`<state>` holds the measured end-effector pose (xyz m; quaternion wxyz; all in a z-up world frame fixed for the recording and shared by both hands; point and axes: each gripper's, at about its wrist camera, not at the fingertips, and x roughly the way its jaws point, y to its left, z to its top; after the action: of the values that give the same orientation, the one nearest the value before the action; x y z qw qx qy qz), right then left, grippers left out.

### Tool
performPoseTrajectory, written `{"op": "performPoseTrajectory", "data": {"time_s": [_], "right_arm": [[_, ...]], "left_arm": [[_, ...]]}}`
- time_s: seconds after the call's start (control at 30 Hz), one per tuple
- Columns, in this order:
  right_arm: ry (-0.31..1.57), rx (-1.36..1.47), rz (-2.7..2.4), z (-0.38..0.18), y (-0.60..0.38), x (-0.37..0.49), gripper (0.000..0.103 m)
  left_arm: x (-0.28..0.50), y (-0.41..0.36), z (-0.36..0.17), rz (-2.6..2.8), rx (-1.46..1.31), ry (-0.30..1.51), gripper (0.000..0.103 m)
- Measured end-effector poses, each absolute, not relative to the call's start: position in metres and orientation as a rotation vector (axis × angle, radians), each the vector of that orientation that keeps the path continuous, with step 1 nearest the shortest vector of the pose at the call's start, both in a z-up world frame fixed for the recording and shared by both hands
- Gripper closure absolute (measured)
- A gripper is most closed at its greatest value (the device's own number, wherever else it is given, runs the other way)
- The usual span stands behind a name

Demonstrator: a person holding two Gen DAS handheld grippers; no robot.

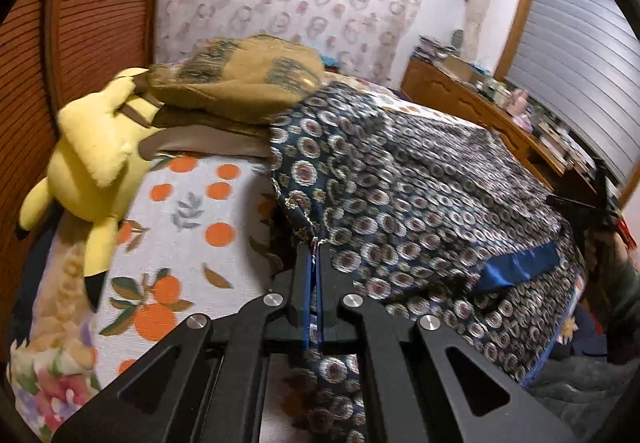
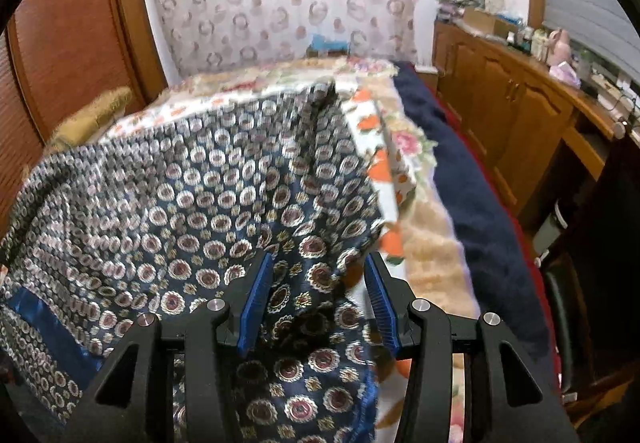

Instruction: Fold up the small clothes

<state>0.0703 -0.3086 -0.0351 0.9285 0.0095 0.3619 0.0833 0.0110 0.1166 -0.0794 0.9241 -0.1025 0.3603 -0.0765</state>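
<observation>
A dark blue garment with a round floral print (image 1: 420,195) lies spread over the bed, a plain blue lining patch (image 1: 520,267) showing at its right. My left gripper (image 1: 315,255) is shut on a raised corner of the garment's left edge, and the cloth hangs down between the fingers. In the right wrist view the same garment (image 2: 180,203) fills the left and centre. My right gripper (image 2: 320,263) stands open over the garment's right edge. Cloth lies between its blue pads (image 2: 258,295), which do not press on it.
The bedspread (image 1: 192,211) has an orange fruit print. A yellow plush toy (image 1: 100,151) and a stack of tan cloths (image 1: 240,83) lie near the wooden headboard (image 1: 80,23). A dark blue blanket (image 2: 472,203) edges the bed's right side, beside a wooden cabinet (image 2: 520,115).
</observation>
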Motion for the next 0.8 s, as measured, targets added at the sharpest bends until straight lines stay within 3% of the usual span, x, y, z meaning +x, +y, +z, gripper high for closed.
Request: {"op": "performPoseTrajectory", "data": {"time_s": [0.03, 0.07, 0.17, 0.47, 0.8], "right_arm": [[0.743, 0.007, 0.178, -0.037, -0.306, 0.071, 0.068], [0.732, 0.000, 0.190, -0.036, -0.305, 0.071, 0.091], [0.644, 0.010, 0.204, -0.025, -0.308, 0.059, 0.100], [0.520, 0.022, 0.178, 0.015, -0.330, 0.018, 0.100], [0.614, -0.093, 0.116, 0.002, -0.319, 0.021, 0.100]], "left_arm": [[0.011, 0.112, -0.080, -0.184, -0.204, 0.747, 0.101], [0.010, 0.108, -0.080, -0.182, -0.186, 0.746, 0.101], [0.004, 0.103, -0.072, -0.197, -0.185, 0.729, 0.101], [-0.025, 0.104, -0.021, -0.261, -0.205, 0.677, 0.101], [-0.019, 0.091, -0.045, -0.244, -0.102, 0.778, 0.096]]}}
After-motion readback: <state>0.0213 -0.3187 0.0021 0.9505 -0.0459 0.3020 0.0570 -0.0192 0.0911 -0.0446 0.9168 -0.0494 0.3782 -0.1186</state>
